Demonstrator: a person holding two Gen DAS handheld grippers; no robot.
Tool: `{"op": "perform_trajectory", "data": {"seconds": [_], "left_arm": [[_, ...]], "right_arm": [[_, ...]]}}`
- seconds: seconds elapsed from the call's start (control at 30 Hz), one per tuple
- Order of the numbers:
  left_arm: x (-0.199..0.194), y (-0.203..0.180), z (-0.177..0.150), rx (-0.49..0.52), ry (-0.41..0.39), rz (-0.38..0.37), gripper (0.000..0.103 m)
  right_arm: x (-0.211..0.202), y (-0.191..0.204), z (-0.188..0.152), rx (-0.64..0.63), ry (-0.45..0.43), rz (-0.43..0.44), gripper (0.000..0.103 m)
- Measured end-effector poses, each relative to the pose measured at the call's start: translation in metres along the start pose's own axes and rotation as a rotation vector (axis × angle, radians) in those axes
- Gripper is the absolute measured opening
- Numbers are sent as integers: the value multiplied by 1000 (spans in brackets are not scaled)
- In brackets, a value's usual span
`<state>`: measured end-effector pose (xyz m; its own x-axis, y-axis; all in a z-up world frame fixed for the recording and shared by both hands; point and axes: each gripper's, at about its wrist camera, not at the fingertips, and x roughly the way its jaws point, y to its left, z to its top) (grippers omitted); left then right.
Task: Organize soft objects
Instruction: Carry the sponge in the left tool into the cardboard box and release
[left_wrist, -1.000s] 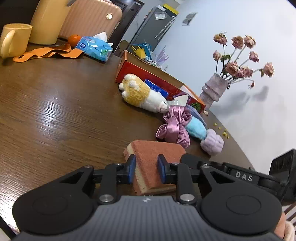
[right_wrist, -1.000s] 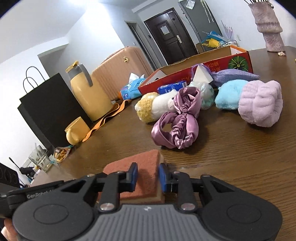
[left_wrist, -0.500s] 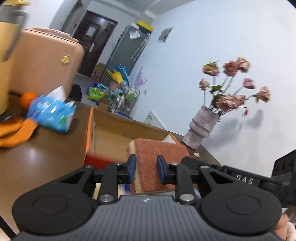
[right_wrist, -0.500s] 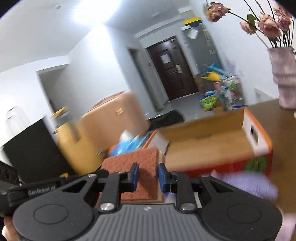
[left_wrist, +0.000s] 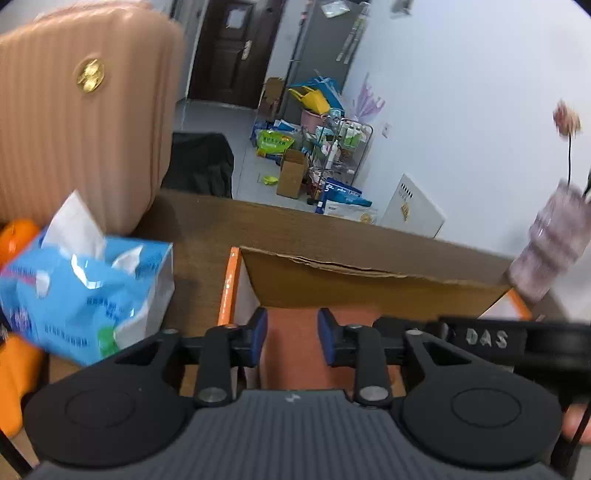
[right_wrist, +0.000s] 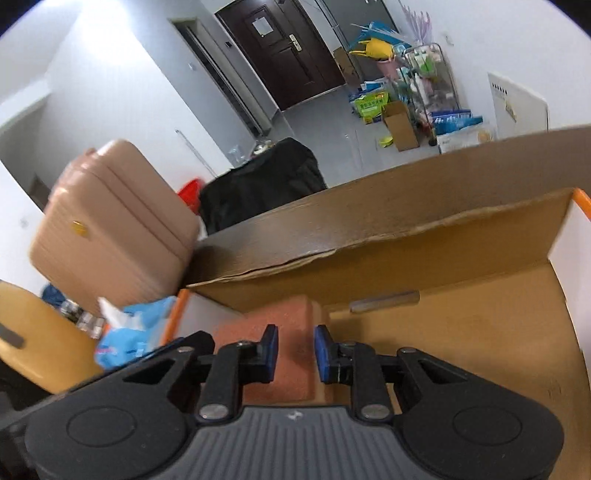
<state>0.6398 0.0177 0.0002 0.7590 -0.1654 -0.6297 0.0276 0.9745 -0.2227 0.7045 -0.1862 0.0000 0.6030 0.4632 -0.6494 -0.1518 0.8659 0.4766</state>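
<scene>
A rust-brown sponge pad with a tan foam layer (left_wrist: 291, 347) is held from both sides. My left gripper (left_wrist: 289, 339) is shut on it, and my right gripper (right_wrist: 295, 350) is shut on it (right_wrist: 291, 332) too. Both hold it inside the open cardboard box (right_wrist: 461, 325), just above its brown floor near the left end. The box has orange edges (left_wrist: 226, 288) and a raised back flap (left_wrist: 369, 284). The other soft objects are out of view.
A blue tissue pack (left_wrist: 81, 291) lies left of the box on the wooden table (left_wrist: 199, 229). A pink suitcase (left_wrist: 81, 110) stands behind it. A pale vase (left_wrist: 554, 247) is at the right. A yellow jug (right_wrist: 33, 336) is at the left.
Both grippers lifted the sponge pad off the table, carried it over the box and lowered it inside. The plush toys and scrunchies have dropped out of view.
</scene>
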Motion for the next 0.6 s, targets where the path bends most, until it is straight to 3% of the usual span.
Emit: {"op": "perform_trajectory", "data": {"seconds": [0.07, 0.13, 0.17, 0.33, 0.4, 0.6], "left_arm": [[-2, 0, -1, -2, -5, -19, 48], [-7, -4, -2, 25, -42, 6, 56], [-10, -4, -3, 35, -63, 13, 59], [-40, -13, -5, 83, -112, 30, 63], [-63, -18, -6, 121, -144, 16, 71], [-164, -30, -14, 186, -244, 20, 77]], "right_arm": [[1, 7, -8, -57, -19, -55, 27], [-2, 12, -9, -104, -45, -87, 44], [-7, 11, -10, -111, -63, -93, 46], [-51, 6, -8, -72, -127, -78, 47], [-78, 9, -12, -81, -163, -77, 49], [-161, 21, -33, -109, -237, -83, 54]]}}
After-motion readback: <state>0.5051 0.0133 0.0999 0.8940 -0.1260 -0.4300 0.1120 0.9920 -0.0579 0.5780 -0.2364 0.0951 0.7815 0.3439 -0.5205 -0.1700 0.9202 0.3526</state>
